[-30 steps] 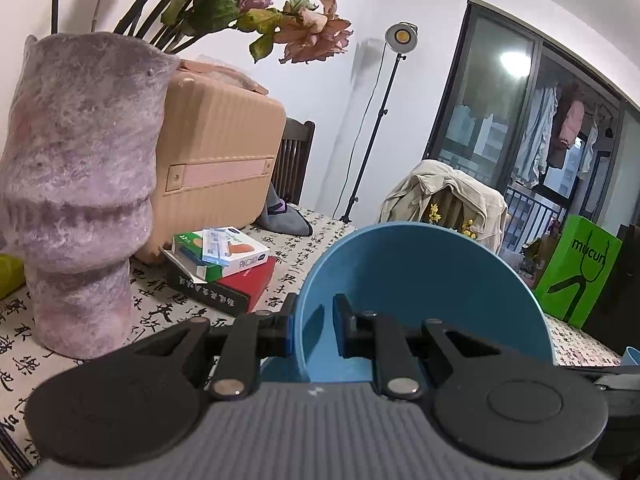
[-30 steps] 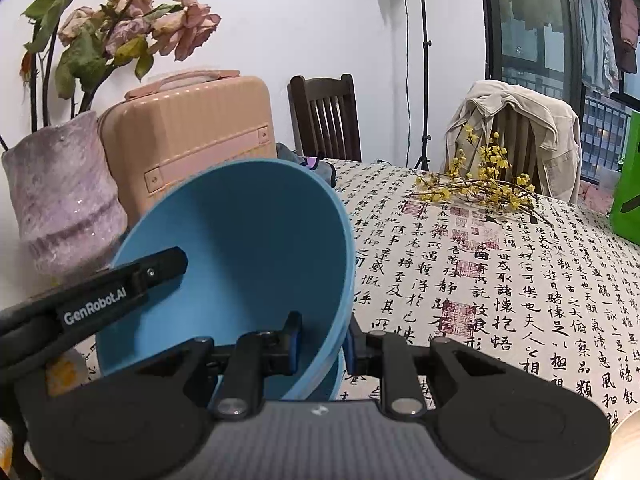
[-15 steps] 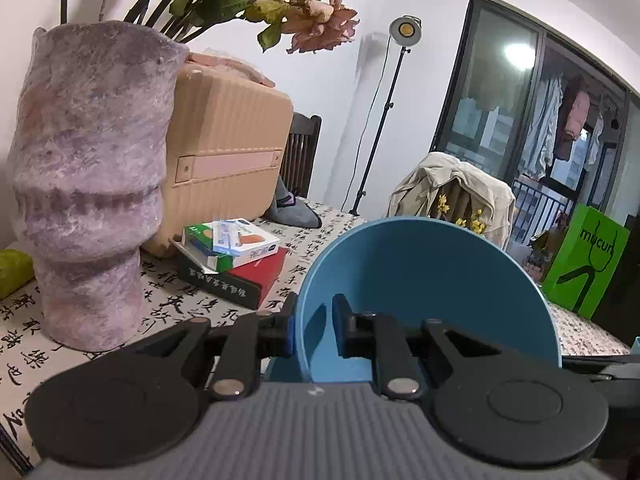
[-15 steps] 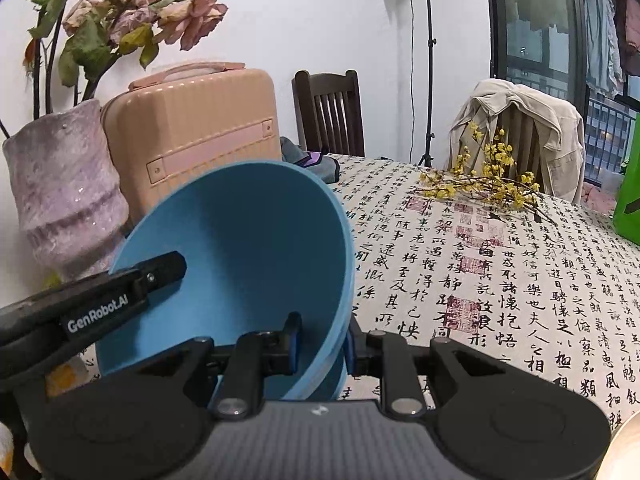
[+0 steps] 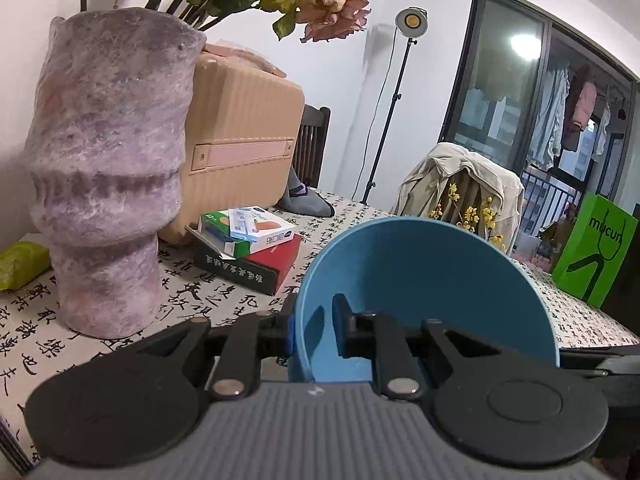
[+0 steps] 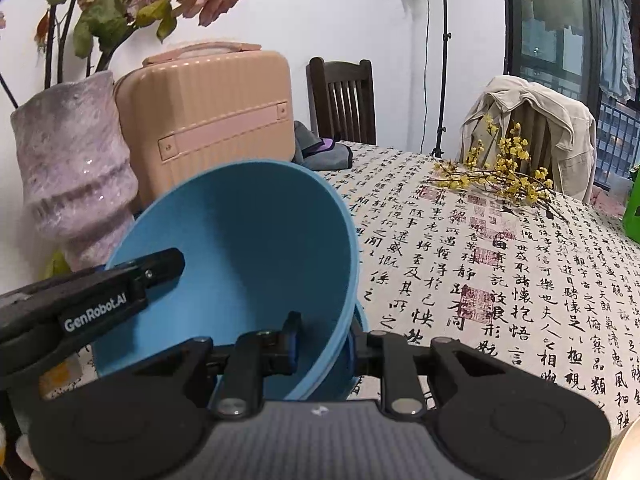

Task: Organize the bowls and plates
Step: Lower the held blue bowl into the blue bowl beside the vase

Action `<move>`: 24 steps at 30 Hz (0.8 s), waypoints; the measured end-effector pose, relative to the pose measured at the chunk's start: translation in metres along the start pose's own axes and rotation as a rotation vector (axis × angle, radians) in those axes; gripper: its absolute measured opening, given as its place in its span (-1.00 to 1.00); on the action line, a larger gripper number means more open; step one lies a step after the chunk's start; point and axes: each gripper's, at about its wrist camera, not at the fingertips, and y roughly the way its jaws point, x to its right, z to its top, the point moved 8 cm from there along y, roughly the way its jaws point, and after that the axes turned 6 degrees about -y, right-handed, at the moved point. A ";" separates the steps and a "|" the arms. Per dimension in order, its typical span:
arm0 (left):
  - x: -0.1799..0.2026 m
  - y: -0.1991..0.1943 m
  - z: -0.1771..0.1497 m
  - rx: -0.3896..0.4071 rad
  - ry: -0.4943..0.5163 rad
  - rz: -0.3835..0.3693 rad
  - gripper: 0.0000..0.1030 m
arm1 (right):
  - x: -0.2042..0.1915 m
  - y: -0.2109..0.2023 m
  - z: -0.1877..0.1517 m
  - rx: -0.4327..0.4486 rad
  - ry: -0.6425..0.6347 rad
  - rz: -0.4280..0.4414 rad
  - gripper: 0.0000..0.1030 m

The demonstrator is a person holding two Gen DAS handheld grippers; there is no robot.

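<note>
The left gripper [image 5: 314, 330] is clamped on the near left rim of a blue bowl [image 5: 424, 280], one finger outside the wall and one inside, the jaws narrow. The bowl is tilted so that its mouth faces the camera, and it is held above the table [image 5: 248, 300] with its printed cloth. In the right wrist view the right gripper [image 6: 324, 346] pinches the bowl's right rim in the same way, jaws narrow, with the left gripper reaching in from the left edge onto the opposite rim. Just under the rim at the right gripper a second blue edge [image 6: 352, 360] shows; whether it is another bowl nested beneath I cannot tell.

To the left of the bowl stands a purple vase [image 5: 108, 168] with dried flowers [image 5: 320, 8]. Behind it, against the wall, is a beige suitcase [image 5: 240, 140], and a stack of boxes [image 5: 248, 248] lies just in front of that. Far across the table lie yellow flower sprigs [image 6: 504, 172], beside a chair draped with a jacket [image 6: 536, 120]. A green bag [image 5: 596, 256] stands at the far right
</note>
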 end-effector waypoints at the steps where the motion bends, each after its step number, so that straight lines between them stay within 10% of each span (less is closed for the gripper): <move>1: 0.000 0.000 0.000 -0.002 -0.001 -0.001 -0.66 | -0.001 0.000 0.000 0.000 -0.001 0.000 -0.58; 24: -0.006 0.007 -0.007 -0.040 -0.010 0.020 -0.70 | 0.004 0.001 0.000 0.007 0.032 0.001 -0.54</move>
